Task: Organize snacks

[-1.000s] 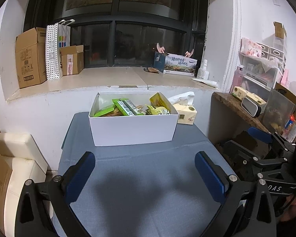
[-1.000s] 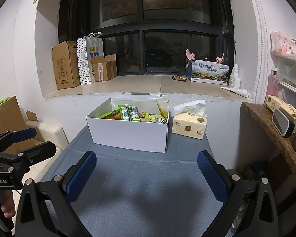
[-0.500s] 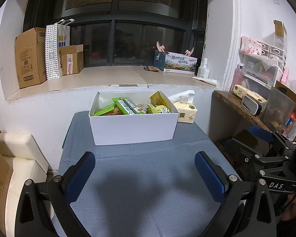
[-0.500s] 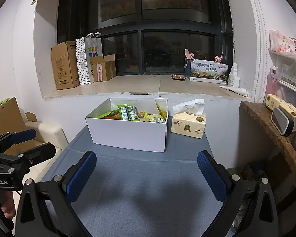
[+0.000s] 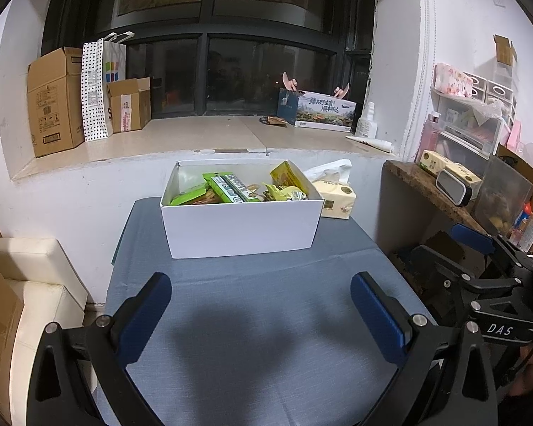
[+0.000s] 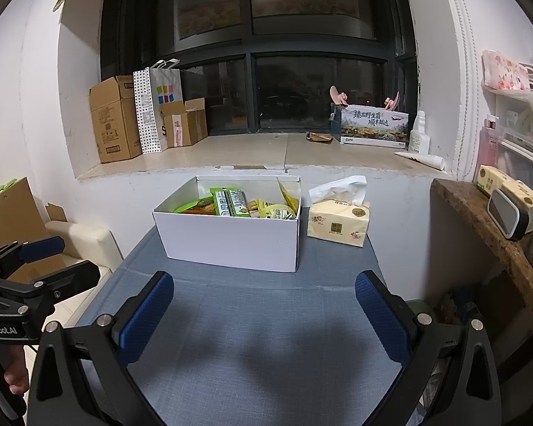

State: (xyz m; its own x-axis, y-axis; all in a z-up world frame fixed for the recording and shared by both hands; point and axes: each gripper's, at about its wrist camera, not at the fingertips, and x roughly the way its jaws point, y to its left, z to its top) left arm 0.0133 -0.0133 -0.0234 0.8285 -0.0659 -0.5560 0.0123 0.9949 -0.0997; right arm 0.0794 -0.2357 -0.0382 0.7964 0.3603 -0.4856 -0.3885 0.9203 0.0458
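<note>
Room, left to right: cream cushioned seat [image 5: 35,269] against the white wall, flat cardboard [image 6: 10,220] leaning near it. Deep window ledge [image 5: 181,138] runs across the back under a dark window. On the ledge at left: tall cardboard box [image 5: 53,101], dotted paper bag [image 5: 101,88] just beside it, then a small open carton [image 5: 129,104]. Further right on the ledge: printed flat box [image 5: 325,113], white bottle [image 5: 367,120] next to it.

Tabletop [image 5: 252,319] has a grey-blue cloth, pushed up against the wall under the ledge. White snack box [image 5: 241,227] sits at its far end, lid off, green and yellow snack packets [image 5: 238,188] inside. Tissue pack [image 5: 335,200] sits just beside the box's right side, one tissue pulled up.

Right of the tabletop: rough wooden shelf [image 5: 430,191] with two small tissue packs and a grey speaker-like unit [image 5: 453,186]. Plastic drawers [image 5: 479,117] on the wall behind.

My left tongs [image 5: 261,305] hang over the near half of the cloth, spread wide, nothing in them. My right tongs [image 6: 264,307] likewise spread wide, empty, over the near cloth, angled at the box's right corner. Both well short of the box.
</note>
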